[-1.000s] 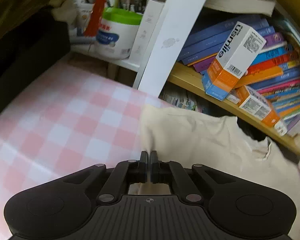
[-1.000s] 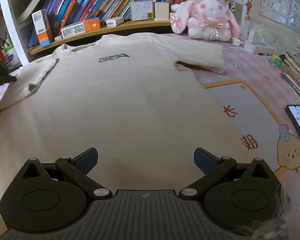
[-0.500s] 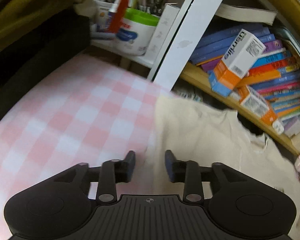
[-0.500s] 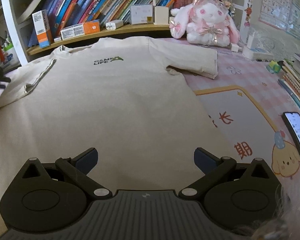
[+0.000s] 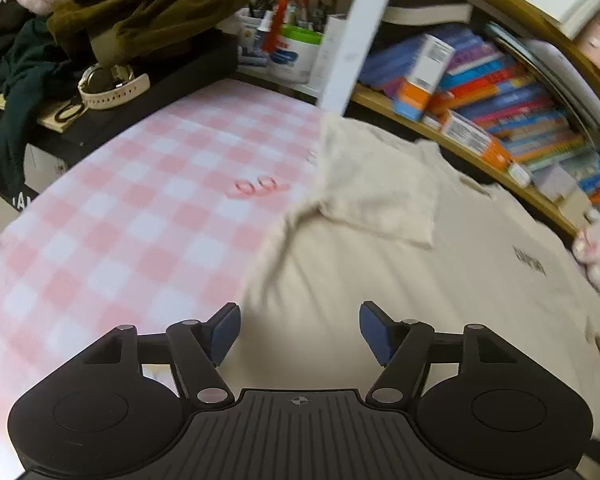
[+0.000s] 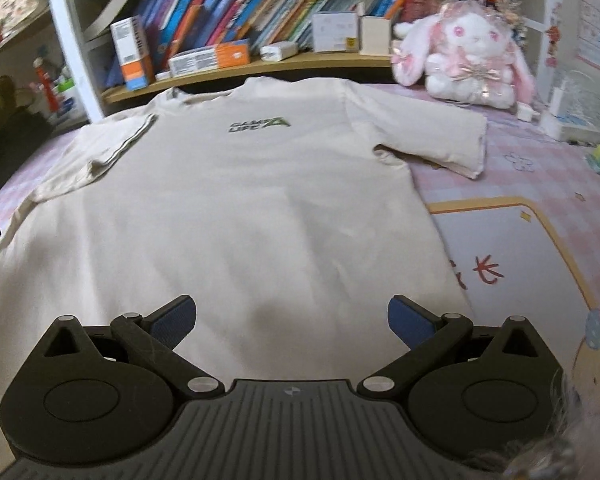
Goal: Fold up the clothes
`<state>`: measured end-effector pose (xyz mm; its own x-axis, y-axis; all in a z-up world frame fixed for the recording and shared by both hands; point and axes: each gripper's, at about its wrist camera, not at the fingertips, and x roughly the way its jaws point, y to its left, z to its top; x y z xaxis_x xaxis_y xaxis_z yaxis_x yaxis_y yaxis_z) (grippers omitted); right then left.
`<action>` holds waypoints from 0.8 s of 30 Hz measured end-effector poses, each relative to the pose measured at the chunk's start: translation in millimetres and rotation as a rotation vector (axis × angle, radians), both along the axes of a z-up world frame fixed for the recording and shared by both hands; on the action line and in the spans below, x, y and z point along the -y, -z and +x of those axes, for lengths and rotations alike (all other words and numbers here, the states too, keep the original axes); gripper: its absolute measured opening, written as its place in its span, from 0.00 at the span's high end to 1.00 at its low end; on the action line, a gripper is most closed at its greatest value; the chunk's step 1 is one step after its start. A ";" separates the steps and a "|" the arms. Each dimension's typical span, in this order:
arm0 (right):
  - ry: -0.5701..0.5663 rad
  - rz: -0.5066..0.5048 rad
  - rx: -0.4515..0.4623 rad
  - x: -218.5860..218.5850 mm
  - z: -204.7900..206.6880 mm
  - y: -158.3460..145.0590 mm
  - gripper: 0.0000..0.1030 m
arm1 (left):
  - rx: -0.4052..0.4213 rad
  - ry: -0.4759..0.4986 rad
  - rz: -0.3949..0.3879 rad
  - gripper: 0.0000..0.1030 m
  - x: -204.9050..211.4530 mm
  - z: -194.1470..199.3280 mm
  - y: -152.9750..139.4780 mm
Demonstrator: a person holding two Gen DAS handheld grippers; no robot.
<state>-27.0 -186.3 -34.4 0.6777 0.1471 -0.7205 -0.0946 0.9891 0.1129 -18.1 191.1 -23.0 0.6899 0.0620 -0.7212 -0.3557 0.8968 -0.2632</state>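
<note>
Right wrist view: t-shirt (image 6: 252,208) lies flat beneath both grippers' wide-apart, empty jaws.

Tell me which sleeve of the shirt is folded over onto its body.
The left sleeve: it lies doubled back over the shirt. The right sleeve stays spread flat on the checked cloth.

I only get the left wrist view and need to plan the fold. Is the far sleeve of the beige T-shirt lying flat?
Observer: Yes. The right wrist view shows the far sleeve spread flat on the pink checked cloth.
Operator: Is the right gripper holding anything?
Observer: No. The right gripper is open over the beige T-shirt.
Operator: Anything near that sleeve?
Observer: A pink plush rabbit sits just beyond it.
</note>
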 end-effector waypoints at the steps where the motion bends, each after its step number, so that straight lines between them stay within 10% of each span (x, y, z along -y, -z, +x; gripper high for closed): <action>1: -0.014 -0.001 0.001 -0.7 -1.0 0.1 0.00 | -0.005 0.006 0.001 0.31 6.7 -5.4 -0.5; 24: 0.040 -0.048 0.088 -24.8 -97.9 -26.9 0.00 | 0.022 0.297 0.196 0.11 103.8 -98.6 -4.1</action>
<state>-124.9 -161.5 -7.5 0.7436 0.0859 -0.6631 -0.0627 0.9963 0.0587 -116.8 87.3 -18.9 0.7142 -0.0078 -0.6999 -0.0680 0.9944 -0.0804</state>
